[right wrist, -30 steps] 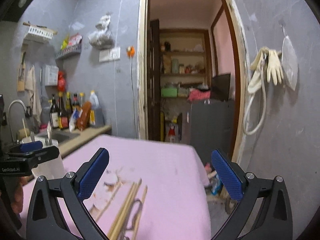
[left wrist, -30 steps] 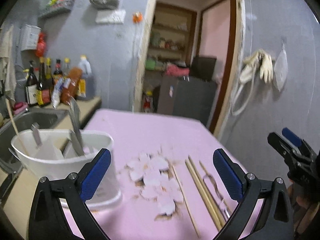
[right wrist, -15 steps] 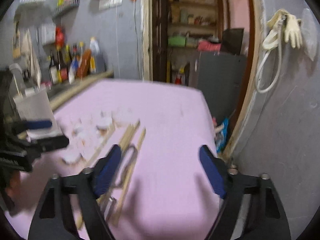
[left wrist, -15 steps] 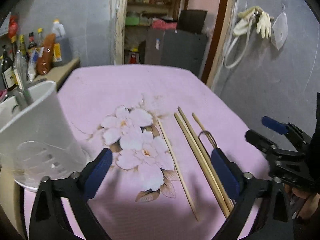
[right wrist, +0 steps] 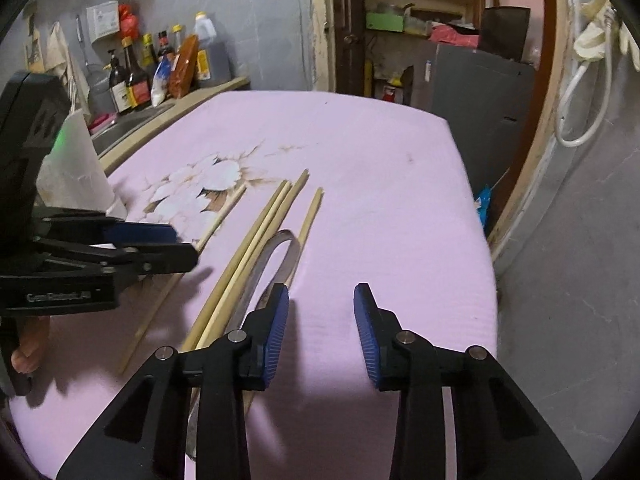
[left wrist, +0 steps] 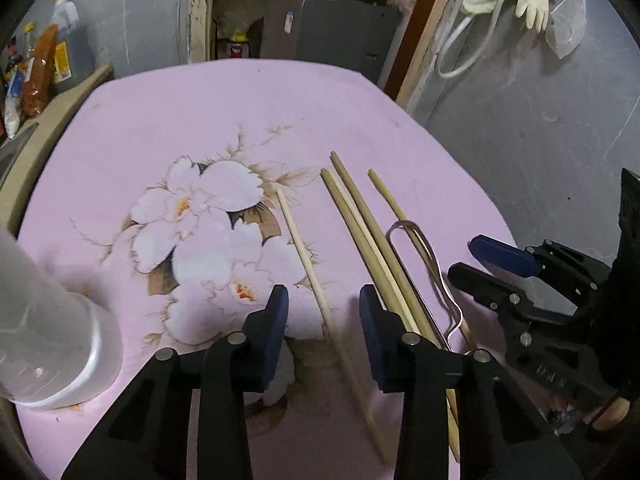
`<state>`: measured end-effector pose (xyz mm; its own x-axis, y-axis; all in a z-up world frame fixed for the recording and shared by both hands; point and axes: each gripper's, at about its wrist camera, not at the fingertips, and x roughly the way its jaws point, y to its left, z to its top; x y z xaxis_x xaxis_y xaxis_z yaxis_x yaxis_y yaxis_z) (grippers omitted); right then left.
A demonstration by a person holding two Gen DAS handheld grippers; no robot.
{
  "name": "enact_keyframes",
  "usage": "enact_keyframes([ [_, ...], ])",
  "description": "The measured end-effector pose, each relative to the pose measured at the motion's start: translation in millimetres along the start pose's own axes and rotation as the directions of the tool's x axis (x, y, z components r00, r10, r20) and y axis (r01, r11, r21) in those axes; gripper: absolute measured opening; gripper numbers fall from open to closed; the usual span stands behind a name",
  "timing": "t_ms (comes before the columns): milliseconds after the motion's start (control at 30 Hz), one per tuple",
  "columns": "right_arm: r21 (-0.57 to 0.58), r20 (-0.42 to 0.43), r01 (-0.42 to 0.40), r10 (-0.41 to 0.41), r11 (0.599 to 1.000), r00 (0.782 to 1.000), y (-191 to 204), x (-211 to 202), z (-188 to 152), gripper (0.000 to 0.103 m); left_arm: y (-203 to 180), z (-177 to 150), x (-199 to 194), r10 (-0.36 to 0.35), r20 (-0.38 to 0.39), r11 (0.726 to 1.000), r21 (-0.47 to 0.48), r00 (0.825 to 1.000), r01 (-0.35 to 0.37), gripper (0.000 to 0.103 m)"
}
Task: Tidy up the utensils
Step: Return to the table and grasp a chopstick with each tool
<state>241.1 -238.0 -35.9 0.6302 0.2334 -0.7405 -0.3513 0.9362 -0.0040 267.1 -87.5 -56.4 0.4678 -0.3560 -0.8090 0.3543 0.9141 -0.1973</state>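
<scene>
The left gripper has just been closing its fingers, but a gap remains and nothing is pressed between them; a single pale chopstick lies on the surface and runs through this gap, so the fingers stand on both sides of it without touching, as far as I can see. The right gripper has also been closing; its fingers are partly apart too and only bare pink cloth shows between them. The other chopsticks and a bent metal utensil lie just beside its left finger. I think the step in hand is picking up the first stick. To do it well, the left fingers should come down until the tips are almost on the cloth, keep the stick in the middle, and close slowly, because a thin round stick can roll away. The white utensil holder stands near, on the left side.
</scene>
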Motion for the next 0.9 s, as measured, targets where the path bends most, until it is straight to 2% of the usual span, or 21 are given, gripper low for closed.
enact_keyframes([
  [67,-0.012,-0.003,0.003,-0.003,1.0,1.0,2.7,2.7,1.5,0.032,0.7,1.4,5.6,0.008,-0.019,1.0,0.003,1.0,-0.008,0.022],
  [333,-0.042,-0.023,-0.003,0.002,0.999,1.0,10.1,13.2,9.7,0.032,10.5,8.0,9.1,0.016,-0.037,1.0,0.003,0.999,-0.016,0.012],
  [533,-0.086,-0.043,0.027,-0.031,0.996,0.999,16.0,26.4,17.5,0.032,9.1,12.5,14.7,0.011,-0.041,1.0,-0.001,0.999,-0.011,0.011],
  [600,-0.1,-0.048,0.039,-0.044,0.994,0.998,15.7,28.6,19.1,0.028,7.7,14.4,16.2,0.017,-0.044,1.0,0.005,0.999,-0.017,0.011],
  [667,-0.104,-0.05,0.046,-0.051,0.994,0.997,12.9,28.3,19.8,0.019,5.6,16.6,18.2,0.023,-0.053,1.0,0.012,0.998,-0.022,0.011],
  [900,-0.033,-0.106,0.001,-0.005,0.999,0.994,-4.1,30.6,27.5,0.016,7.3,32.8,26.6,0.013,-0.093,1.0,-0.02,0.996,-0.015,0.009],
])
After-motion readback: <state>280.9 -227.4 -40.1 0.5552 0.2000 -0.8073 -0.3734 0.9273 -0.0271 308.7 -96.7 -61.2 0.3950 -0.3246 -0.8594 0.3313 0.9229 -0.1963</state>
